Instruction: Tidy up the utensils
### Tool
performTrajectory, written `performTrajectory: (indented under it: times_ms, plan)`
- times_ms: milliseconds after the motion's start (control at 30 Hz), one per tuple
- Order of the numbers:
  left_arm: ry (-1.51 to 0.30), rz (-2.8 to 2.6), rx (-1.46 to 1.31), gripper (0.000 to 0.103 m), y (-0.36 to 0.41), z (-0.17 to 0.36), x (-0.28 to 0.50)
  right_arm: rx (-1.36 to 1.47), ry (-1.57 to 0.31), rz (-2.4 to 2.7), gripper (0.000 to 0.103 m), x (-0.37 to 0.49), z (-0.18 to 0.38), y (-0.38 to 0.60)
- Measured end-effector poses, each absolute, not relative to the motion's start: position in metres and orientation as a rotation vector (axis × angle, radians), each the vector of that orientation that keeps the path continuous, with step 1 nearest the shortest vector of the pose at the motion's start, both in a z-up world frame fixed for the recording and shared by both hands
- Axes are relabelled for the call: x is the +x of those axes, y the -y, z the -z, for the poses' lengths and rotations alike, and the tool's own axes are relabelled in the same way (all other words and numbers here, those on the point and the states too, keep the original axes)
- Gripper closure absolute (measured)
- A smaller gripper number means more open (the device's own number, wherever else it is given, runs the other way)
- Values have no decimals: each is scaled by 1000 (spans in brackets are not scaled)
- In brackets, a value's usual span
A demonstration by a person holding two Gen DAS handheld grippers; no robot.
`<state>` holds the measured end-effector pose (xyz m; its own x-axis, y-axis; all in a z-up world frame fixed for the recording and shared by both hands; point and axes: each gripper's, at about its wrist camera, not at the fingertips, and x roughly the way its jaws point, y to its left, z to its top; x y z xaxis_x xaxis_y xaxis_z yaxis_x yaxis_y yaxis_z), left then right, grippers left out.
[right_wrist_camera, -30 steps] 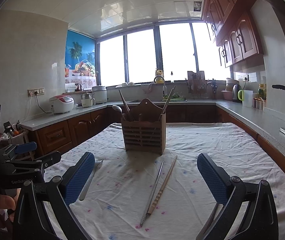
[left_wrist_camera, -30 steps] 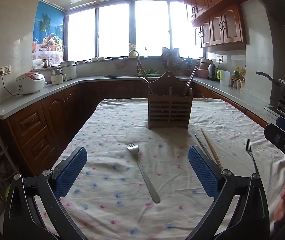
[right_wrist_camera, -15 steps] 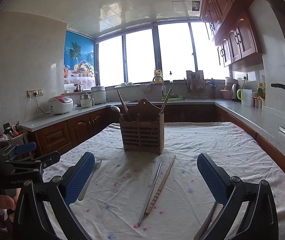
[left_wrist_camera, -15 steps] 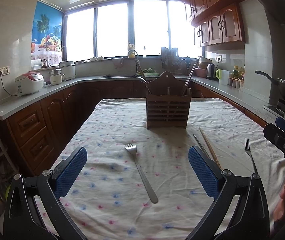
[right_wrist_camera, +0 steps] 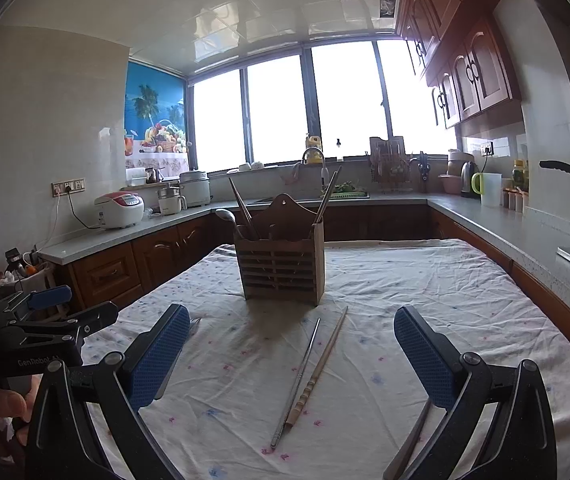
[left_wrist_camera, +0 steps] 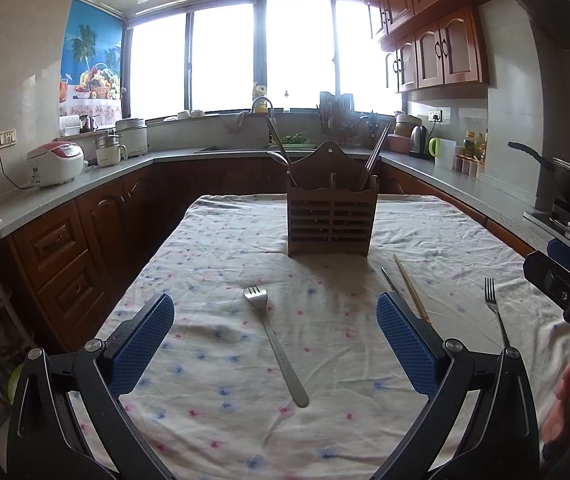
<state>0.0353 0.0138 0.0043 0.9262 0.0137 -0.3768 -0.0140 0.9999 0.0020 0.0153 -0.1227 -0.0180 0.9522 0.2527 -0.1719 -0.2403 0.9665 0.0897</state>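
Note:
A wooden utensil holder [left_wrist_camera: 331, 216] stands on the clothed table with a spoon and chopsticks in it; it also shows in the right wrist view [right_wrist_camera: 281, 266]. A steel fork [left_wrist_camera: 275, 344] lies on the cloth between the fingers of my open, empty left gripper [left_wrist_camera: 275, 336]. A second fork [left_wrist_camera: 495, 312] lies to the right. A metal chopstick [right_wrist_camera: 297, 380] and a wooden chopstick [right_wrist_camera: 319, 368] lie side by side in front of my open, empty right gripper [right_wrist_camera: 291, 350]. A fork handle [right_wrist_camera: 411, 440] shows under its right finger.
The table [left_wrist_camera: 213, 248] carries a floral cloth with wrinkles. Kitchen counters run around it, with a rice cooker [left_wrist_camera: 55, 164] at the left, a kettle [left_wrist_camera: 419, 142] and a wok [left_wrist_camera: 569, 180] at the right. The other gripper shows at each view's edge.
Both grippers have drifted slightly closer to the table and holder. Nothing was taken hold of; the utensils lie as before.

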Motion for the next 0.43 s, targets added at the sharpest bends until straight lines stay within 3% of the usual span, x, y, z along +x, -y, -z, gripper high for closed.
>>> performTrajectory:
  times_ms: [433]
  plan:
    - [-397, 3, -9, 0, -11, -8, 38, 70, -190, -244, 0, 18, 19, 125]
